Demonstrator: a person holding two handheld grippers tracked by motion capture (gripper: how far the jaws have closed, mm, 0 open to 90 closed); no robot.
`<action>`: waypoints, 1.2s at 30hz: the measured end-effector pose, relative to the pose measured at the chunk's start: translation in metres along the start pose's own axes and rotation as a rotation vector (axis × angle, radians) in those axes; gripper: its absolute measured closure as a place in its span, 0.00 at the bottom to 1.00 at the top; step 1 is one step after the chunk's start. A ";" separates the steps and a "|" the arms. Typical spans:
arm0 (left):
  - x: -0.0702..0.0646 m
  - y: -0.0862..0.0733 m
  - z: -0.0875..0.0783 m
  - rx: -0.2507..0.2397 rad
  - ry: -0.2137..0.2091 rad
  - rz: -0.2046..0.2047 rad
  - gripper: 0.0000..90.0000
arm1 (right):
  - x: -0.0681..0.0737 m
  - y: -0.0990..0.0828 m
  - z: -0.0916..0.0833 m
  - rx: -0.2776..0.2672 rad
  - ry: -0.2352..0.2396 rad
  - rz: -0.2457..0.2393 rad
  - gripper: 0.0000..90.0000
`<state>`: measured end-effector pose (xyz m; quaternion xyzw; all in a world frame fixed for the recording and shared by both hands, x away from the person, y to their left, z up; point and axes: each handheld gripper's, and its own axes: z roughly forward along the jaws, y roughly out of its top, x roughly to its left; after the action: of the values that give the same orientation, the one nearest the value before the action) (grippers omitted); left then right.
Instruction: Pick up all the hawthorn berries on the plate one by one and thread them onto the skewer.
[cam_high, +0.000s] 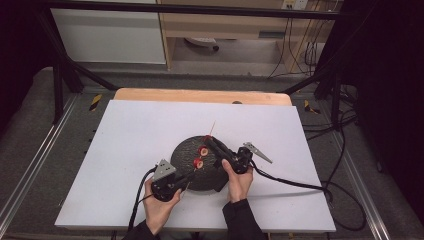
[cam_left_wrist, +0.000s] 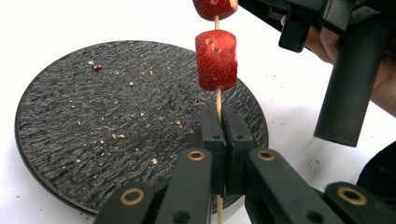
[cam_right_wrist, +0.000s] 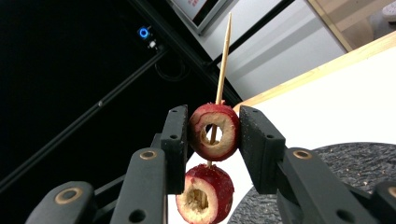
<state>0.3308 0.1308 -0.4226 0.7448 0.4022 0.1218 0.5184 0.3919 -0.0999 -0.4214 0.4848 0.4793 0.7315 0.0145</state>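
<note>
Left gripper (cam_left_wrist: 219, 122) clamped on thin wooden skewer (cam_left_wrist: 218, 100); right gripper (cam_right_wrist: 213, 133) pinching upper cored red fruit ring (cam_right_wrist: 215, 132) (second ring (cam_right_wrist: 204, 194) just below); above round black textured plate (cam_left_wrist: 93, 130) strewn with crumbs.

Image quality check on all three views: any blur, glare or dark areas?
High view: soft and low in detail, white table evenly lit, surroundings dark. Left gripper view: fruit piece and plate sharp, the white table near blown out. Right gripper view: held fruit ring and skewer sharp, left half nearly black.
</note>
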 end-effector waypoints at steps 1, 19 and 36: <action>0.001 0.000 0.000 0.001 -0.001 0.001 0.98 | 0.000 0.001 0.000 0.009 0.001 -0.003 0.71; 0.023 -0.003 -0.023 0.082 -0.018 0.045 0.98 | -0.011 0.032 -0.029 0.340 -0.064 -0.334 0.14; 0.050 0.018 -0.037 0.195 -0.001 0.093 0.98 | -0.051 0.041 -0.086 0.571 -0.200 -0.518 0.00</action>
<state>0.3495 0.1898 -0.4028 0.8096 0.3770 0.1055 0.4374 0.3747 -0.2062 -0.4334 0.4012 0.7661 0.4900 0.1097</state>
